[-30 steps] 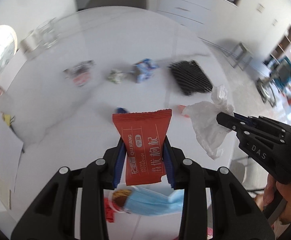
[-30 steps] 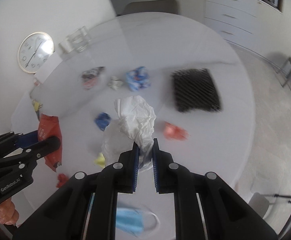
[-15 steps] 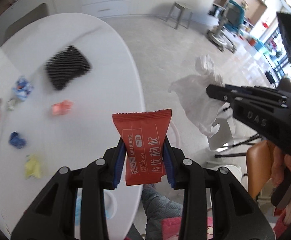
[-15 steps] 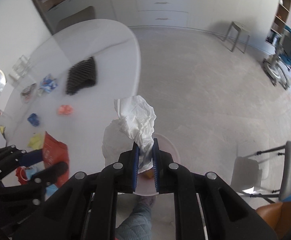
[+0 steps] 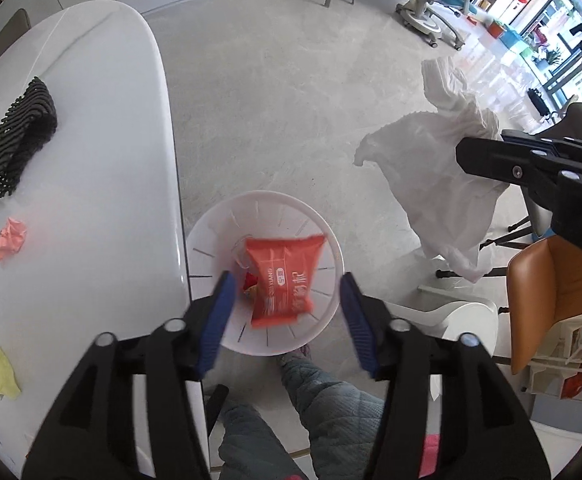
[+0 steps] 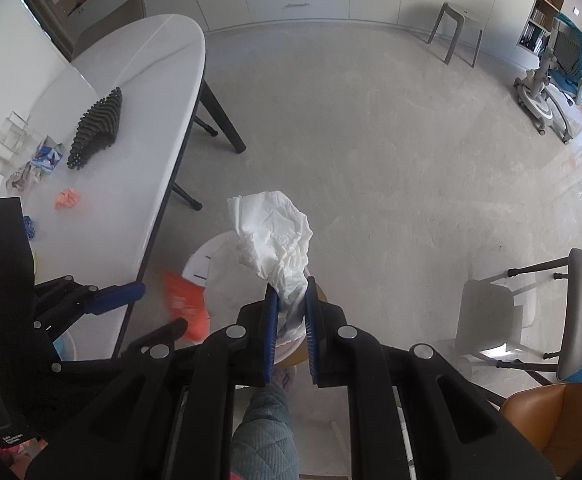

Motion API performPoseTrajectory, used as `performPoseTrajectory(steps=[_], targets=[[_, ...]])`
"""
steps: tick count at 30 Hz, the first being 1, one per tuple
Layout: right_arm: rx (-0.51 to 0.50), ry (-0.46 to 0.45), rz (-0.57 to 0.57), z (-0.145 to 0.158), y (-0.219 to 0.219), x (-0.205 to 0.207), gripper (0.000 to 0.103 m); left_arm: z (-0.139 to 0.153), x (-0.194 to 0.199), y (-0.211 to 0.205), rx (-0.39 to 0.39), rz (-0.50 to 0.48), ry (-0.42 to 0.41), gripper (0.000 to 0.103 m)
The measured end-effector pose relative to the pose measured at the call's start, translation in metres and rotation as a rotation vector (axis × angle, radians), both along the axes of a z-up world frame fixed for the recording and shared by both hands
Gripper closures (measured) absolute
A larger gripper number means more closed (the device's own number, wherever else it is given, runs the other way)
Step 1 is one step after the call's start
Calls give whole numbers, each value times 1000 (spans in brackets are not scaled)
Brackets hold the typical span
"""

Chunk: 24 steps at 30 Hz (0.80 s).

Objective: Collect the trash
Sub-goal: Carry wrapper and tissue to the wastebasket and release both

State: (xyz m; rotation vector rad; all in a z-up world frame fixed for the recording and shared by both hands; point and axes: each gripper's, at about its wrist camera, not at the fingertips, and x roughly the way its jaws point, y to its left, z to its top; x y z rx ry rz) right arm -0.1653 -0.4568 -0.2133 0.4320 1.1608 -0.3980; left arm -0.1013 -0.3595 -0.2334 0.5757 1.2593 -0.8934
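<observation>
Left hand-held gripper (image 5: 287, 300): jaws wide apart, nothing between them, over white bin (image 5: 323, 320) on the floor just beside the bench (image 5: 91, 160) edge. Red wrapper (image 5: 285, 276) loose, blurred, within the bin's mouth; touching or mid-air, cannot tell. Right hand-held gripper (image 6: 291, 312): clamped on white tissue (image 6: 275, 232), held above the floor near the bin. On the bench: black mat (image 5: 23, 136) near far edge, pink scrap (image 5: 10, 238), yellow scrap (image 5: 3, 372) nearer.
</observation>
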Motion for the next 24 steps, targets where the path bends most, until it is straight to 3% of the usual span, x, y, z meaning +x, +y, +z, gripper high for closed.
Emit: performPoseTrajectory(steps=[5, 16, 19, 24], targets=[[13, 3, 2, -6, -5, -3, 90, 8, -8, 3, -1, 6, -30, 27], [35, -8, 12, -10, 5, -3, 88, 31, 3, 16, -10, 30, -49, 22], [54, -5, 18, -17, 9, -1, 88, 41, 6, 27, -28, 57, -52, 13], [92, 7, 47, -34, 21, 6, 87, 58, 10, 50, -47, 92, -75, 12]])
